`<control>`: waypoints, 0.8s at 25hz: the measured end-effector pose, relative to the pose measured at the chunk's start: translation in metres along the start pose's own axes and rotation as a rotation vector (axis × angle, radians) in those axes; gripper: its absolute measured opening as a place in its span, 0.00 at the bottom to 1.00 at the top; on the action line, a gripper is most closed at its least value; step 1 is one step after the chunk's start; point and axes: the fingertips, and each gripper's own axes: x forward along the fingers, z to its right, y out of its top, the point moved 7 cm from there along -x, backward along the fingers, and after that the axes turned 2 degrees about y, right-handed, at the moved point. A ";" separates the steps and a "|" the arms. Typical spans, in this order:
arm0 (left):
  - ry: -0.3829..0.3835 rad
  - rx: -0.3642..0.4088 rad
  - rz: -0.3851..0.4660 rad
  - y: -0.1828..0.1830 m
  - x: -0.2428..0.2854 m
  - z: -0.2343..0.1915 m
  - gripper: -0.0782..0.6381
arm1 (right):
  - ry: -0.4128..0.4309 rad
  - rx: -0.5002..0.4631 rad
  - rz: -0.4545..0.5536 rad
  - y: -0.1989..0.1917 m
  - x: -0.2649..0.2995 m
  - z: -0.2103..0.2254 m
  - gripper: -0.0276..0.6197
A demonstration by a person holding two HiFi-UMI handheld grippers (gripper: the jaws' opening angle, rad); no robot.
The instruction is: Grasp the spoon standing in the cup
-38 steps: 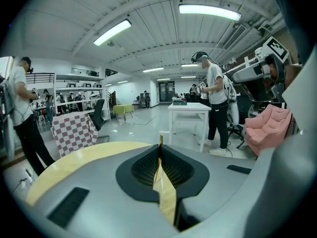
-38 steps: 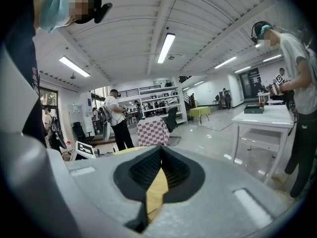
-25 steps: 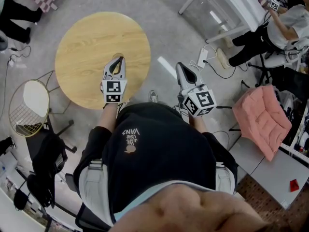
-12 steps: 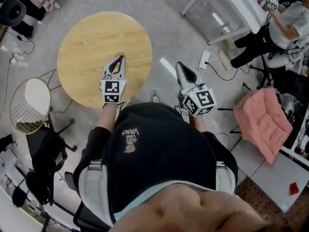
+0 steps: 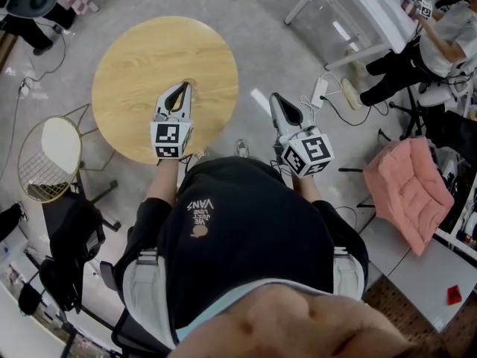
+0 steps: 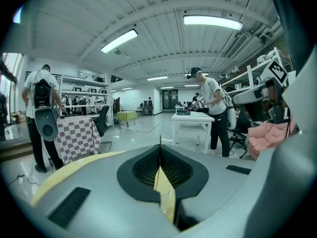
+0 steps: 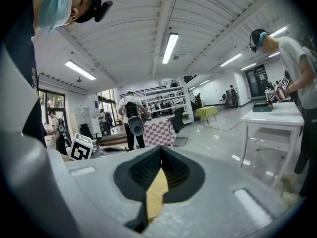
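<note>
No cup and no spoon show in any view. In the head view my left gripper (image 5: 183, 88) is shut and held over the near edge of a bare round wooden table (image 5: 141, 58). My right gripper (image 5: 274, 98) is shut too, held over the grey floor to the right of the table. In the left gripper view the jaws (image 6: 160, 145) meet with nothing between them and point level across the room. The right gripper view shows its jaws (image 7: 161, 150) pressed together, likewise with nothing held.
A wire chair with a white seat (image 5: 45, 155) stands left of the table. A pink cushion (image 5: 406, 181) lies at the right. A white table (image 5: 358, 13) and a seated person (image 5: 440, 36) are at the far right. A power strip and cables (image 5: 322, 88) lie on the floor.
The head view has drifted slightly, bringing a black chair base in at the top left. Both grippers stay shut and keep about the same places.
</note>
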 end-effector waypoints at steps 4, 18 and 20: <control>0.006 -0.001 0.012 0.006 -0.005 -0.004 0.13 | 0.008 0.003 0.002 -0.001 0.002 -0.003 0.04; 0.002 0.004 0.050 0.022 -0.020 -0.001 0.13 | 0.051 0.013 0.013 -0.005 0.005 -0.007 0.04; 0.004 0.002 0.060 0.024 -0.025 0.000 0.13 | 0.055 0.012 0.014 -0.005 0.004 -0.009 0.04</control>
